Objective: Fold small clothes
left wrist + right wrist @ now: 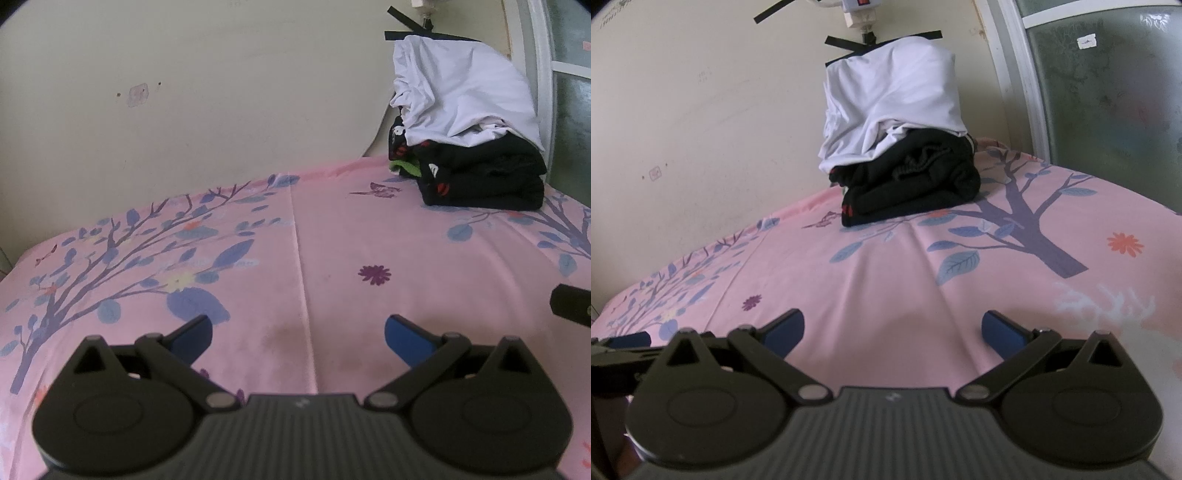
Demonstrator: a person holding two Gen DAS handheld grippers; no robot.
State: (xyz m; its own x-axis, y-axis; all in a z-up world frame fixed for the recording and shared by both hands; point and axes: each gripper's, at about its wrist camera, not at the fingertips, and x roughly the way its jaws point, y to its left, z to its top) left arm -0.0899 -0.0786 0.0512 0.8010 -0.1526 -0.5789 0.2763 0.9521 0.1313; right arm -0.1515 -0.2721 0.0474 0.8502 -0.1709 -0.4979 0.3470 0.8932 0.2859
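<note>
A pile of small clothes stands at the far corner of the bed by the wall: a white garment (461, 96) draped over folded black garments (484, 177). The pile also shows in the right wrist view, white garment (894, 107) on top of black ones (916, 188). My left gripper (298, 334) is open and empty, low over the pink sheet, well short of the pile. My right gripper (893, 330) is open and empty, also over bare sheet, facing the pile. The right gripper's edge (570, 308) shows at the right of the left view.
The bed has a pink sheet (332, 240) printed with blue trees and flowers. A cream wall (184, 92) runs behind it. A white-framed frosted glass door (1108, 92) stands at the right. A power strip (860, 11) hangs on the wall above the pile.
</note>
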